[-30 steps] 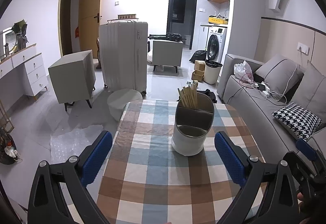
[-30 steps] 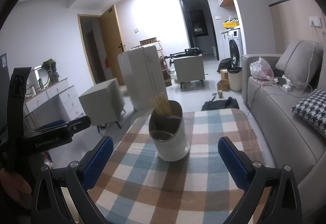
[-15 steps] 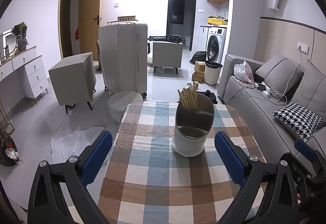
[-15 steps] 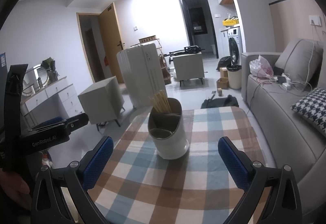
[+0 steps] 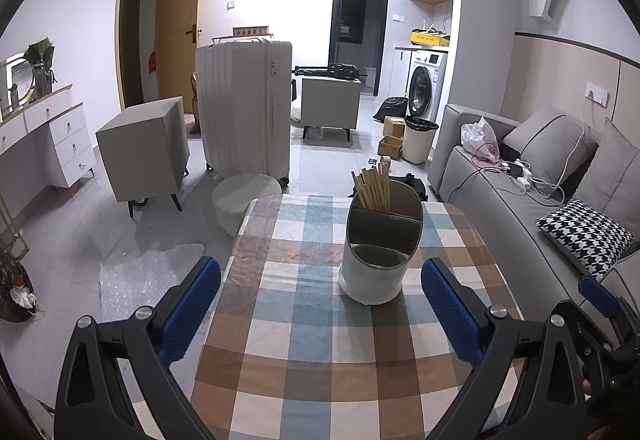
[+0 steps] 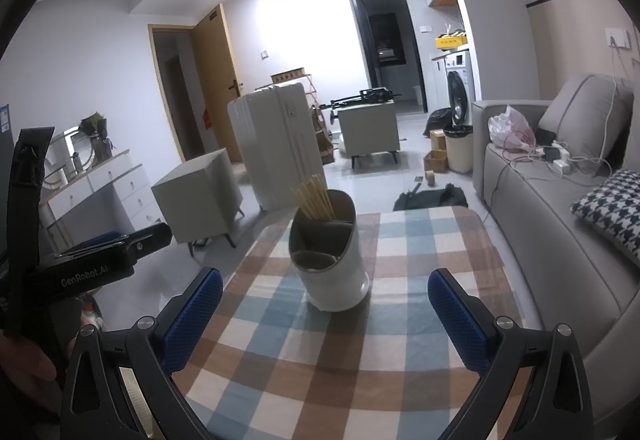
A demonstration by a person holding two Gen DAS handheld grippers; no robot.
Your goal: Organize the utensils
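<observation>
On the checked tablecloth (image 5: 296,316), toward twelve o'clock from my left gripper (image 5: 320,296), stands the utensil holder (image 5: 380,252), a white divided caddy set upright, with a bundle of wooden chopsticks (image 5: 372,188) leaning in its far compartment; the two nearer compartments look bare as far as I can see into them. From my right wrist view the same holder (image 6: 330,260) sits at about eleven o'clock, chopsticks (image 6: 314,198) fanning up toward eleven. My left gripper is released, its blue pads (image 5: 192,304) spread wide with nothing between them, hanging above the near part of the cloth, apart from the holder. My right gripper (image 6: 324,308) is likewise released and carrying nothing, its pads (image 6: 456,316) flanking the holder's base in the view without touching it. At nine o'clock in the right view I see the body of the left tool and part of my hand (image 6: 20,364) on it. Beyond the table, a pale suitcase (image 5: 244,112) stands at eleven o'clock, a grey sofa (image 5: 532,200) runs along three o'clock with a houndstooth cushion (image 5: 584,236) on it, and a washing machine (image 5: 424,84) sits at one o'clock.
</observation>
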